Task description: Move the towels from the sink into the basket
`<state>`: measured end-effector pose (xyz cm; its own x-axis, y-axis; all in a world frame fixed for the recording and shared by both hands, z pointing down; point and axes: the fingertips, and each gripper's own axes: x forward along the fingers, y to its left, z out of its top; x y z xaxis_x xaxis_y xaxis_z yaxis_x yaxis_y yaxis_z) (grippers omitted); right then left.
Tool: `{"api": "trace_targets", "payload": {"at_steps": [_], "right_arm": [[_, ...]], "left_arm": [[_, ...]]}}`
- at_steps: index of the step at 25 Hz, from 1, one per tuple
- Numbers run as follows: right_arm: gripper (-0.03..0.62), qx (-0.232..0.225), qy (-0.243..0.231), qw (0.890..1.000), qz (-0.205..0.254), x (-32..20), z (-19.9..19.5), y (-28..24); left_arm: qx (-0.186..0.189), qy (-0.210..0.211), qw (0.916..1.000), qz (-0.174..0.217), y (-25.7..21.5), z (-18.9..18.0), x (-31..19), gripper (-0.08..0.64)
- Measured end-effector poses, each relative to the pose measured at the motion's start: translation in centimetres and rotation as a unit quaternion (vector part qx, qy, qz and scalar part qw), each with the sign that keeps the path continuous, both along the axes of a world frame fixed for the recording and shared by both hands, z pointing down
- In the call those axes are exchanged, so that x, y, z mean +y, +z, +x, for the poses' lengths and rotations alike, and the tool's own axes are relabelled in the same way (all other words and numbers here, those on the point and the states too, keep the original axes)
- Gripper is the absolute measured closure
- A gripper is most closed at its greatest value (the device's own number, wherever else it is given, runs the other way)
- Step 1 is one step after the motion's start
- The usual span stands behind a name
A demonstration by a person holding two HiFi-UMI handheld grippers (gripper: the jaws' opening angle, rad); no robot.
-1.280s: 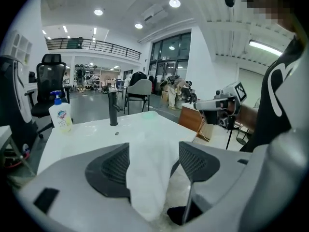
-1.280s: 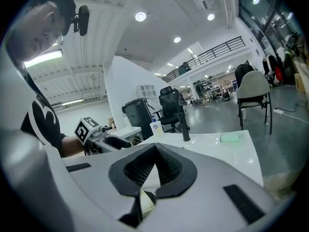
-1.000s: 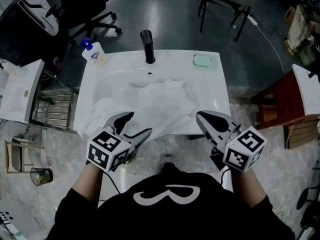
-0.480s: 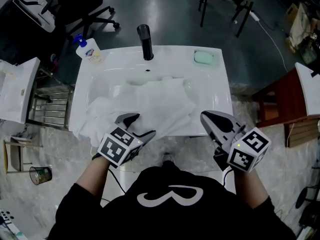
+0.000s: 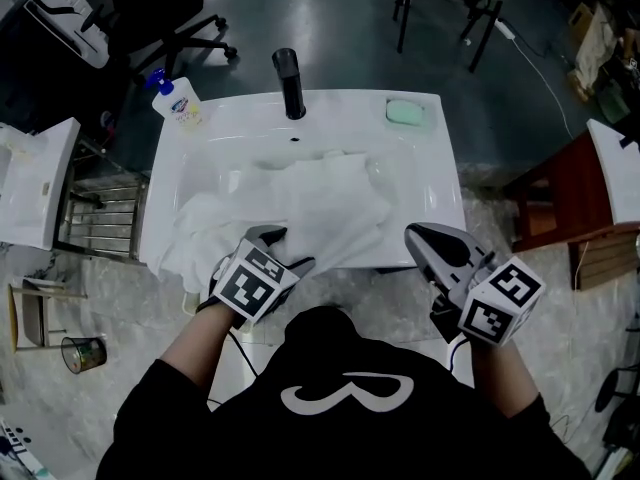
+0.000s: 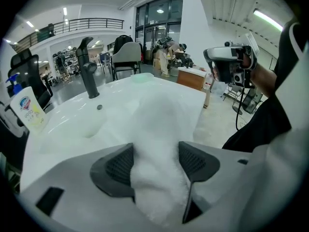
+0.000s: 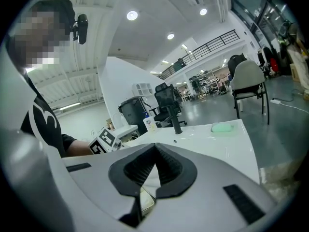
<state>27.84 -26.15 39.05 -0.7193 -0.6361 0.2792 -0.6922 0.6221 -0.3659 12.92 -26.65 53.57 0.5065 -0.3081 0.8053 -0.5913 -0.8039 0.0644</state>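
The towels (image 5: pixel 300 203) lie as one pale, crumpled heap in the bowl of the sink (image 5: pixel 432 173). They cover most of the bowl and spill over the near left rim. From the head view we cannot tell how many pieces are in the heap, because the folds run into each other.

The left gripper (image 6: pixel 154 159) points steeply down at the near edge of this heap. Its jaws stand wide apart and a soft ridge of towel rises between the two pads. The cloth looks loose and not squeezed, so we judge this as the moment just before the grip. The wide opening makes sense, since it lets the jaws take a thick fold and not only a thin edge.

The right gripper (image 5: pixel 412 235) waits beside the near right corner of the sink, apart from the cloth. Its jaws are pressed together with nothing between them. We think it only keeps out of the way.

Behind the heap stand the black faucet (image 5: pixel 289 83), a soap bottle (image 5: pixel 176 100) and a green soap bar (image 5: pixel 405 115).

We cannot find the basket in any view. The marker cube of the left gripper hides the place where the towel meets the rim.
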Motion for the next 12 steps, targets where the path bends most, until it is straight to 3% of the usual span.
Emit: {"api": "trace_targets", "payload": {"at_steps": [9,12], "right_arm": [[0.589,-0.009,0.003,1.000,-0.011,1.1,0.3,0.5],[0.589,-0.013,0.000,1.000,-0.008,1.4,0.3,0.1]], "left_arm": [[-0.001,0.024,0.9996,0.017,0.1,0.9,-0.1,0.382],[-0.019,0.019,0.9996,0.003,-0.2,0.4,0.2,0.444]]}}
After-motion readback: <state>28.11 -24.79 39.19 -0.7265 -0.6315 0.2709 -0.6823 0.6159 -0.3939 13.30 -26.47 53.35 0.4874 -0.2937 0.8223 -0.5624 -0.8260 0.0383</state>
